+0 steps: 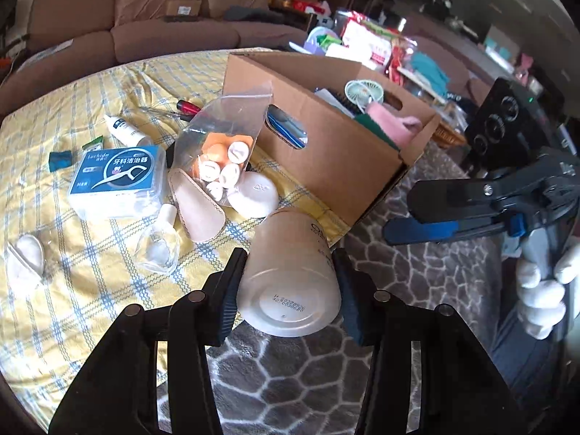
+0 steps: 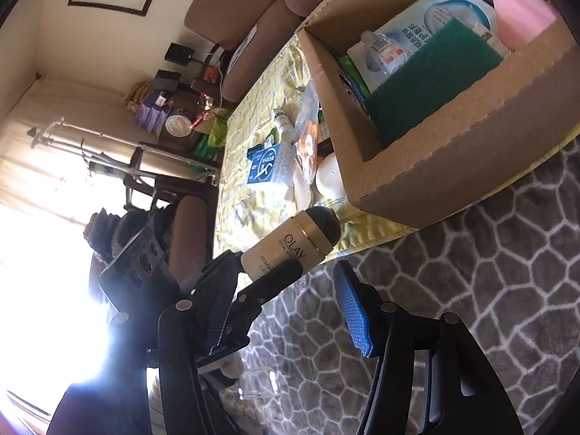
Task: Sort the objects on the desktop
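Right wrist view: cardboard box (image 2: 453,166) holds green sponge (image 2: 427,83); left jaws clamp cream bottle (image 1: 290,279), right jaws open

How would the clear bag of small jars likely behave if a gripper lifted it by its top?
The bag looks like thin, crinkled film, so it would probably sag and swing. The jars lie loose at its bottom, so they may shift. Its top seems open, so tilting it could spill them.
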A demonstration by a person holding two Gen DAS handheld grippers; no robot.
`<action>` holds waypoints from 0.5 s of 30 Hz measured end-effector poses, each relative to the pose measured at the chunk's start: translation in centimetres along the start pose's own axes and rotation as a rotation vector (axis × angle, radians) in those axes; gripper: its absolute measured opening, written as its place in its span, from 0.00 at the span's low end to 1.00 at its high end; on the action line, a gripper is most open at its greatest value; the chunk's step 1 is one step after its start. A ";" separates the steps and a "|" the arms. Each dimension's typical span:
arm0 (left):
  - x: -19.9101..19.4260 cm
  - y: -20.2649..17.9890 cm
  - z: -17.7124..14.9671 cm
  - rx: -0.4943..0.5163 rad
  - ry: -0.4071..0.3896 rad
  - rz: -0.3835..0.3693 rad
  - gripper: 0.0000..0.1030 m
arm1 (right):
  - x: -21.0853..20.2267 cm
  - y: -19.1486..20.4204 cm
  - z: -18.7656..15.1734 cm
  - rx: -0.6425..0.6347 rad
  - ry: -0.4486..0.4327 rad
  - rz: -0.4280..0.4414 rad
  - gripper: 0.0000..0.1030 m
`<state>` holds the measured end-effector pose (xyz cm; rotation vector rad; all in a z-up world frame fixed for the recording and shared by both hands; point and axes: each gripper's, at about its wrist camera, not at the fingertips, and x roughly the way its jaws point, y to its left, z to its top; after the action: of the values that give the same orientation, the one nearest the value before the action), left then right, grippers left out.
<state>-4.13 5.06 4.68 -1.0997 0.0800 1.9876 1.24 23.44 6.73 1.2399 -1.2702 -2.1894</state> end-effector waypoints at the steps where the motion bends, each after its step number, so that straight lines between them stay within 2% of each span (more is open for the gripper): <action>1: -0.4 0.7 0.1 -0.021 -0.010 -0.013 0.43 | 0.5 -0.3 -0.1 0.033 -0.005 0.008 0.63; 5: -1.6 2.3 -0.4 -0.063 -0.018 -0.027 0.43 | 3.9 -1.7 -0.3 0.163 0.022 0.053 0.65; 8: -3.6 3.1 -1.0 -0.111 -0.069 -0.086 0.43 | 5.9 -2.5 -0.6 0.274 0.039 0.144 0.66; 12: -5.9 3.3 -1.3 -0.102 -0.129 -0.101 0.43 | 6.8 -1.8 -0.5 0.336 0.020 0.266 0.67; 14: -6.7 3.2 -1.5 -0.092 -0.167 -0.095 0.43 | 6.9 -1.0 -0.1 0.328 -0.003 0.277 0.63; 15: -6.9 3.1 -1.5 -0.083 -0.180 -0.094 0.43 | 7.1 -0.6 0.0 0.318 0.008 0.276 0.57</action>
<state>-3.48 -2.01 7.79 -0.9534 -0.1486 2.0104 -2.77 19.29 2.53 1.0991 -1.7225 -1.8378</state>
